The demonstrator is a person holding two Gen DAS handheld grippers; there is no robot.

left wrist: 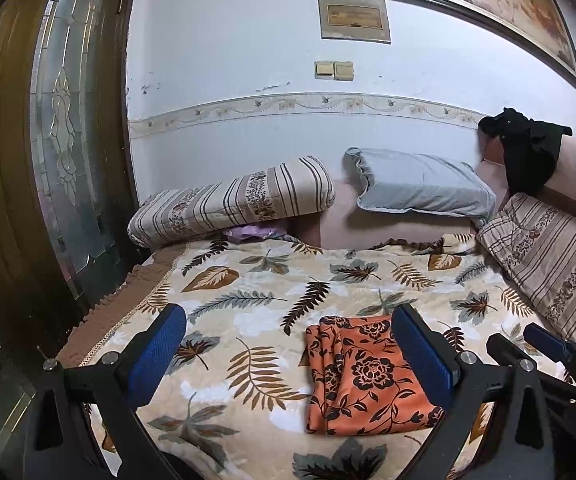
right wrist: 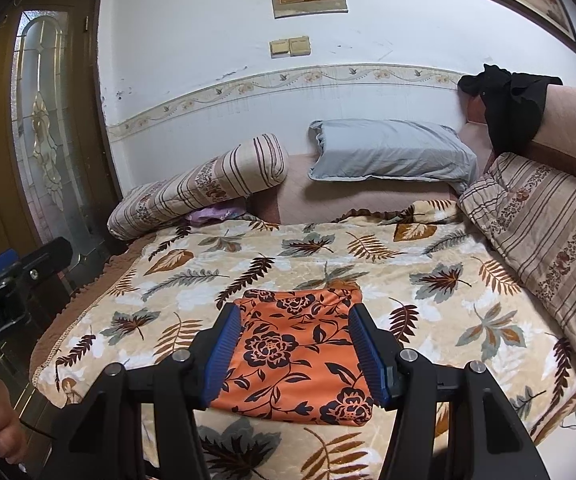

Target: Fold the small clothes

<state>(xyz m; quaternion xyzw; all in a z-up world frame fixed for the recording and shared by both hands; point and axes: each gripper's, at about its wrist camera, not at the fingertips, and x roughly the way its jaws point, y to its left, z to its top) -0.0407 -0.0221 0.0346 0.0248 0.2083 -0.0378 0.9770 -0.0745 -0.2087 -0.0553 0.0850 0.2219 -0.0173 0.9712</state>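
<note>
Left wrist view gives me a bed covered by a cream blanket (left wrist: 248,304) printed with brown and grey leaves, pushed against a pale wall (left wrist: 228,80) with a flowered border strip. A wooden door with a frosted glass panel (left wrist: 68,120) stands at the left, and a framed picture (left wrist: 487,4) hangs up high on the right. At the head of the bed lie a striped bolster (left wrist: 232,200), a grey pillow (left wrist: 419,188) and, on the right, a striped cushion (left wrist: 543,256); a black garment (left wrist: 527,148) is draped over the pinkish headboard corner. The orange cloth (right wrist: 291,352) with dark flowers lies folded into a flat rectangle on the blanket near the front edge, its layered edges showing along its left side. My left gripper (left wrist: 288,356) stands wide apart with nothing in it, above the blanket with the cloth behind its right finger. My right gripper (right wrist: 293,354) is about half spread, its blue pads (right wrist: 222,356) framing the cloth from above; I see no pinch on the fabric. Blanket lies bare all around the cloth, with the bed's scalloped brown edge (right wrist: 84,292) off to the left.
</note>
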